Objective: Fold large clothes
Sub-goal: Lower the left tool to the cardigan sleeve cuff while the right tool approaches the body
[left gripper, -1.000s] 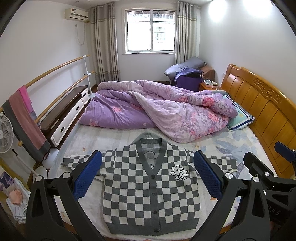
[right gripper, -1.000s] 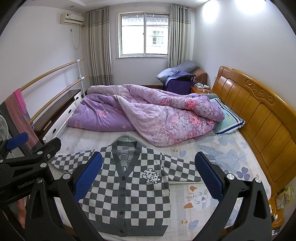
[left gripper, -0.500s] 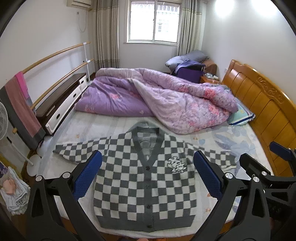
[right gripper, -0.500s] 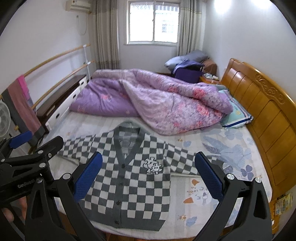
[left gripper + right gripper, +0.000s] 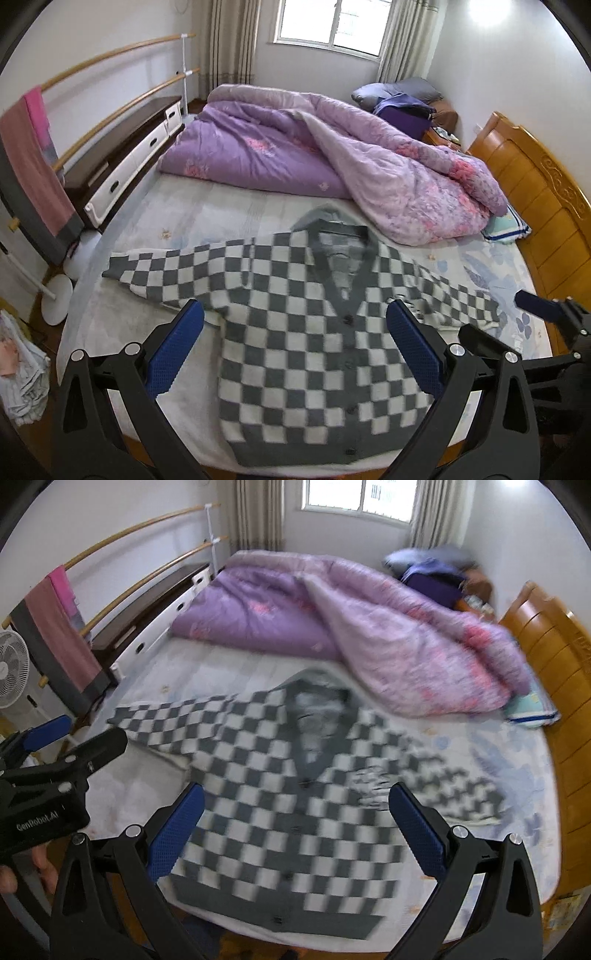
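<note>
A grey and white checkered cardigan [image 5: 317,332] [image 5: 288,805] lies flat and buttoned on the near part of the bed, both sleeves spread out sideways. My left gripper [image 5: 295,347] hovers above its lower half, open, with nothing between the blue pads. My right gripper [image 5: 295,827] hangs open over the cardigan too, empty. The right gripper's tip shows at the right edge of the left wrist view, and the left gripper [image 5: 55,760] appears at the left of the right wrist view. The right wrist view is motion-blurred.
A crumpled purple duvet [image 5: 332,162] fills the far half of the bed. A wooden headboard [image 5: 546,221] runs along the right. A low cabinet [image 5: 125,158], wooden rails with a pink towel [image 5: 37,166] and a fan [image 5: 11,672] stand on the left. The bed's near edge is just below the cardigan's hem.
Both grippers have moved forward and tilted down toward the cardigan, which now fills more of each view. Their jaws have stayed open. The cardigan has not moved.
</note>
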